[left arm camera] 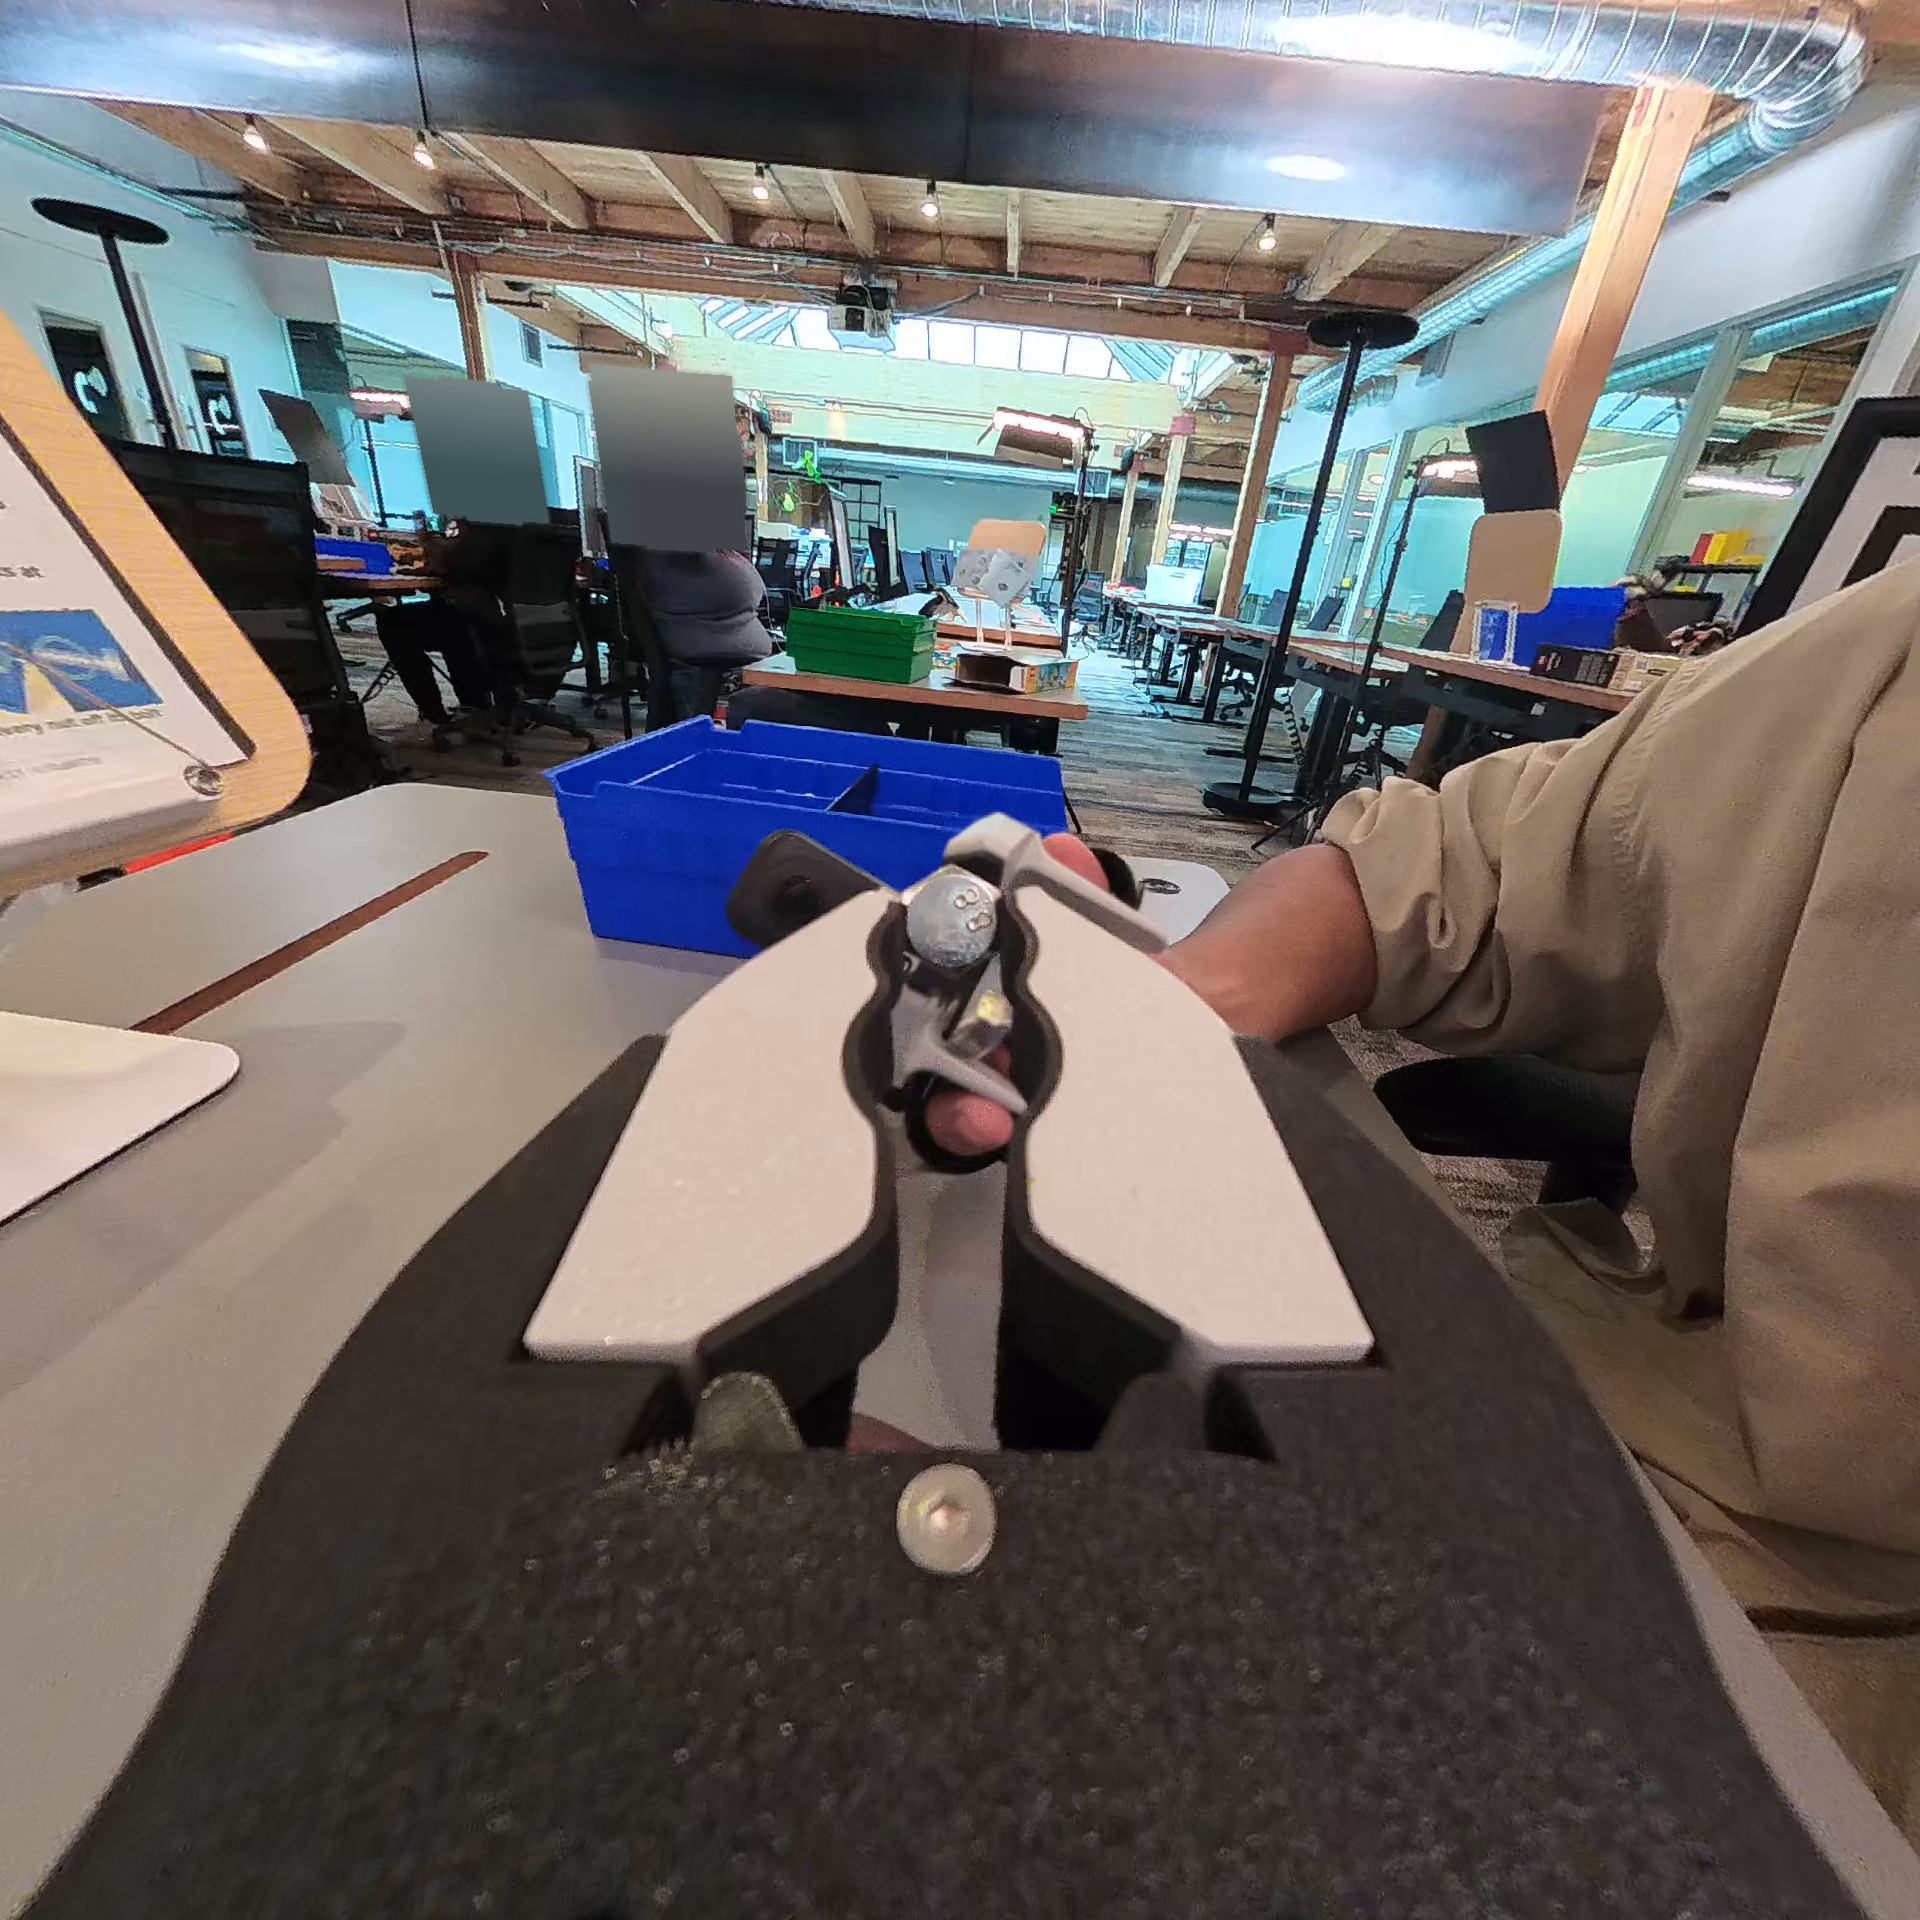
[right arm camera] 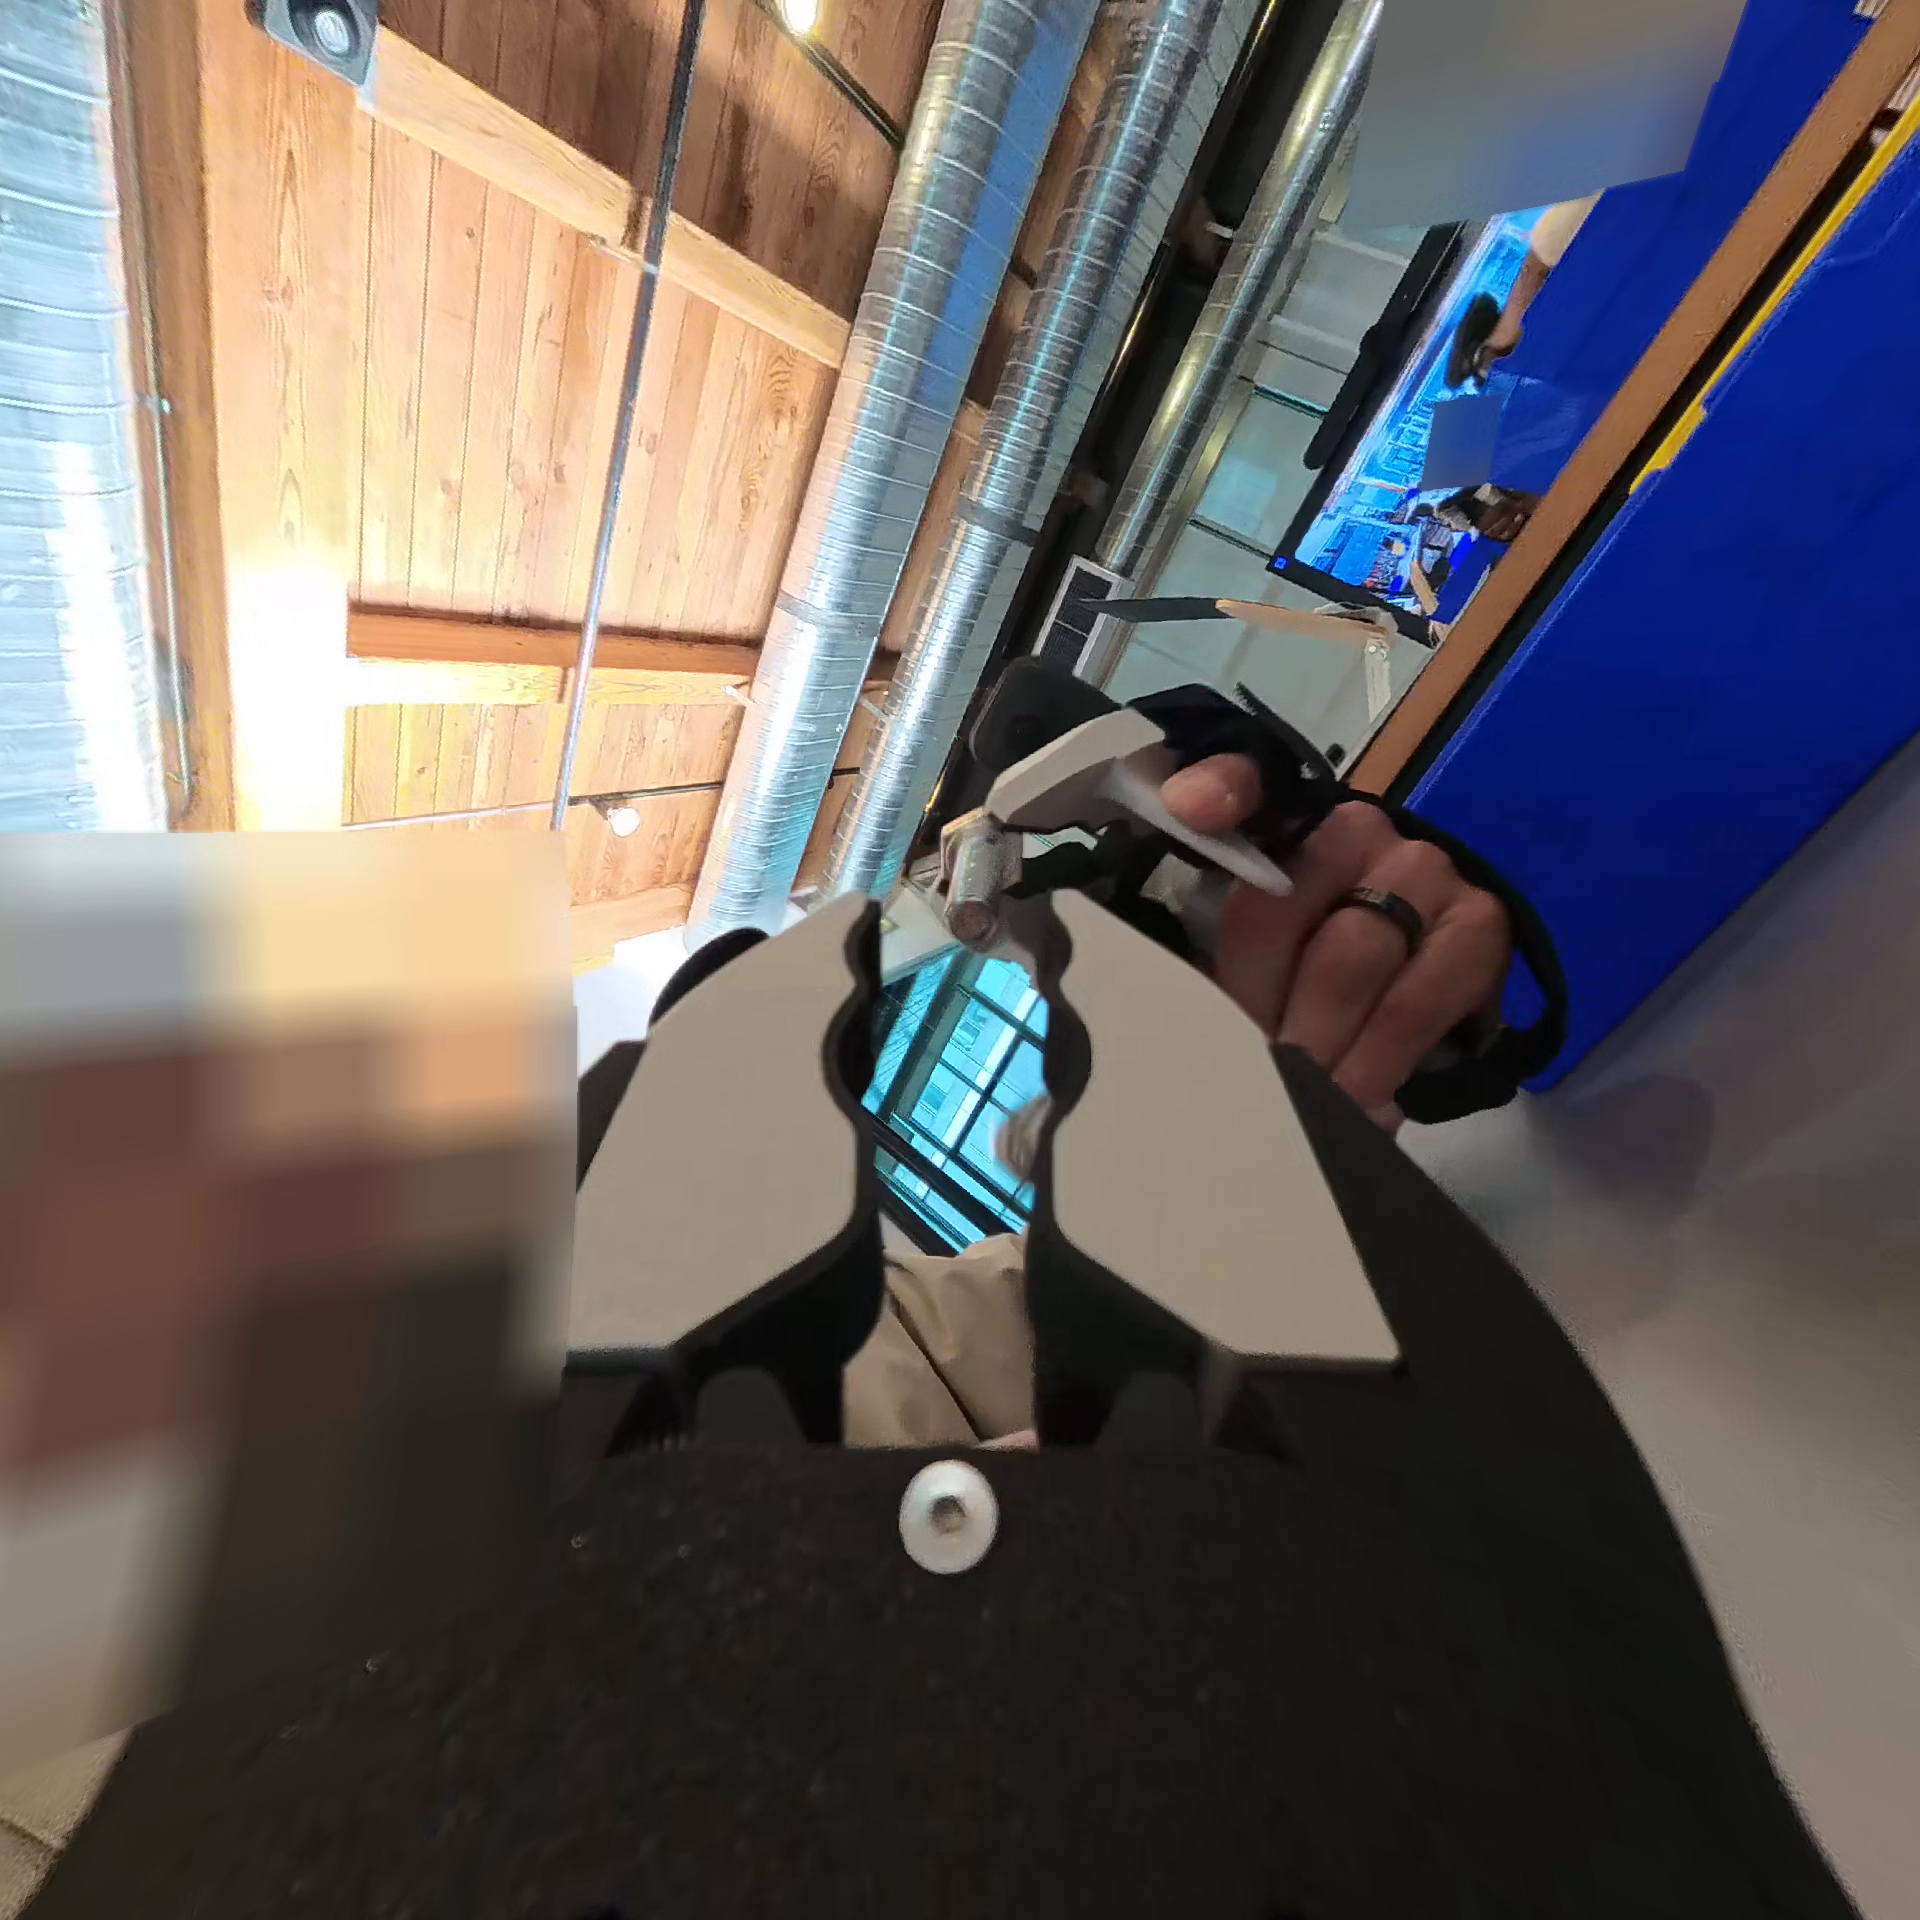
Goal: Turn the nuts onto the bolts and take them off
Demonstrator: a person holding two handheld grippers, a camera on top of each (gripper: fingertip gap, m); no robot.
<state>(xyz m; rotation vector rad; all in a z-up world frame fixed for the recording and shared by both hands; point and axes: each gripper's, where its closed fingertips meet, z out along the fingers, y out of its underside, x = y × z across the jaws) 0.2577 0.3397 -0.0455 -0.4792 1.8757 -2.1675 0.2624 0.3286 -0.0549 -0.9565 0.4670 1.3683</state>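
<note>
Bolt [left arm camera: 951,920] sits clamped crosswise in the tips of the left tool [left arm camera: 951,935], up off the counter [left arm camera: 416,987], round end face toward that tool's camera; held firm, likely so it stays put while a nut gets spun

Far left: tilted board [left arm camera: 135,540] with a printed sheet, a white pad [left arm camera: 94,1101] below it on the grey counter. Centre-left, behind the tools: blue bin [left arm camera: 644,831] with dividers, contents not visible, probably the parts store

Centre: hex piece [left arm camera: 987,1013] just under the bolt's round end, nut or bolt head, cannot tell. Right tool [right arm camera: 961,935] faces the left one, jaws apart, tips straddling the bolt end without clearly touching it; looks placed to close on the hex piece or thread and turn, though which way is unclear

Right: hand [left arm camera: 1278,956] and tan sleeve [left arm camera: 1714,883] run to the right tool, arm raised so both tools meet in mid-air

Room: open office, rows of desks, seated people at the back left, green bins [left arm camera: 862,644] on a far desk, timber ceiling, silver ducts [right arm camera: 914,416]
</note>
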